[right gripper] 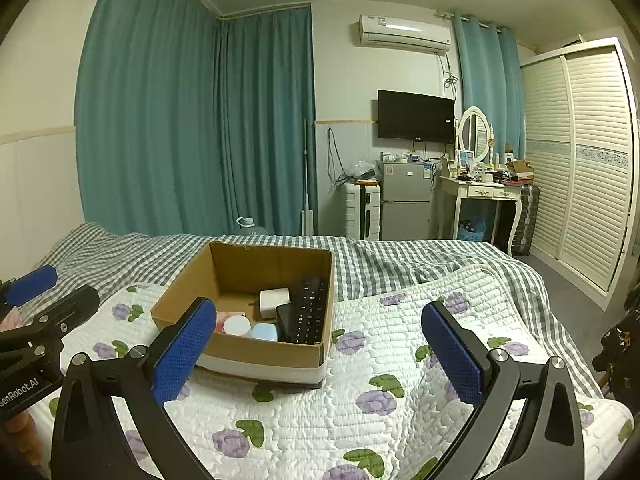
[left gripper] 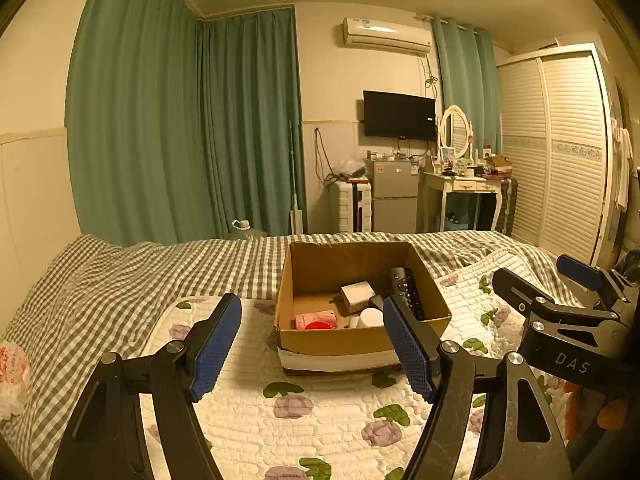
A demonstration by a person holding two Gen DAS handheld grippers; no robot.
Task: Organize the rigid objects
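An open cardboard box (left gripper: 320, 340) (right gripper: 180, 288) sits on the flowered quilt on the bed. Inside lie a black remote control (left gripper: 406, 288) (right gripper: 310, 310), a white box (left gripper: 357, 295) (right gripper: 274, 300), a white round jar (left gripper: 370, 317) (right gripper: 237, 326), a pink and red item (left gripper: 316, 320) and a light blue item (right gripper: 265, 332). My left gripper (left gripper: 312, 340) is open and empty, just in front of the box. My right gripper (right gripper: 320, 340) is open and empty, in front of the box and to its right. Each gripper shows at the edge of the other's view.
The flowered quilt (left gripper: 312, 420) lies over a checked sheet (left gripper: 100, 280). A crumpled plastic bag (left gripper: 12, 376) lies at the bed's left edge. Beyond the bed stand green curtains, a small fridge (right gripper: 404, 204), a dressing table (right gripper: 484, 192) and a wardrobe (right gripper: 580, 160).
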